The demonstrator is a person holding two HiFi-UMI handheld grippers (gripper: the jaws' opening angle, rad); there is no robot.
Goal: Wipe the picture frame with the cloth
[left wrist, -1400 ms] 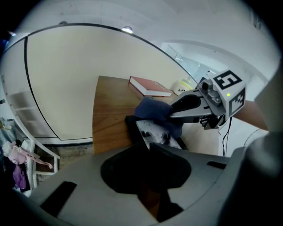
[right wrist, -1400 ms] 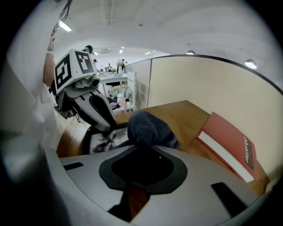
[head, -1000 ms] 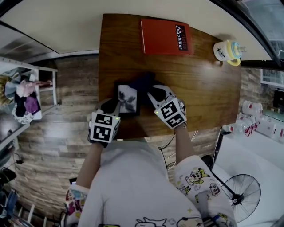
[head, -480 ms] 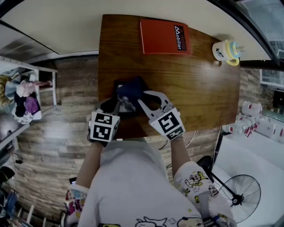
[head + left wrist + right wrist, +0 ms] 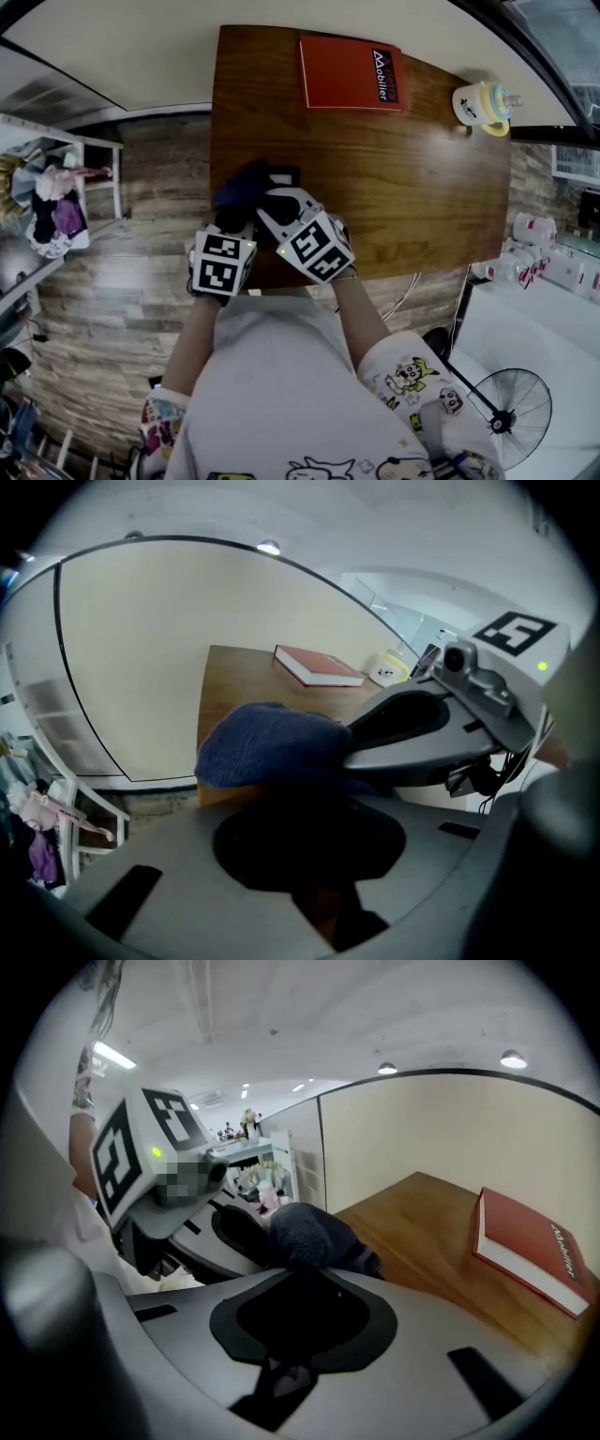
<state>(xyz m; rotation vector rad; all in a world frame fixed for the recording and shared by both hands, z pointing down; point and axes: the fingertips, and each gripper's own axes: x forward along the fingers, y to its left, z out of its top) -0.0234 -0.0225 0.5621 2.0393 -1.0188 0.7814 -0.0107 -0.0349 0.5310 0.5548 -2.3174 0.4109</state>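
scene: seen from above, a person stands at the near edge of a wooden table [image 5: 403,169] with a two-jaw gripper in each hand.
picture frame [image 5: 285,175]: near the table's front left part, almost wholly covered. Only a dark upper corner shows past the cloth and the right-hand fingers. I cannot tell whether it stands or lies.
cloth [image 5: 241,186]: dark blue and bunched into a soft lump. It rests against the left part of the picture frame.
left gripper [image 5: 232,223]: it points down and away from the person. Its jaws stand narrow, closed on the dark edge of the picture frame (in the left gripper view that dark edge fills the gap between them). The cloth bulges just beyond the tips.
right gripper [image 5: 274,202]: it comes in from the right, slanting toward the left one. Its jaws are nipped on a fold of the cloth, which swells out past the tips in the right gripper view.
marker cubes: side by side at the table's near edge, very close together.
red book [image 5: 352,75]: flat at the far edge, well apart from the grippers.
cup [image 5: 480,108]: white and yellow, at the far right corner.
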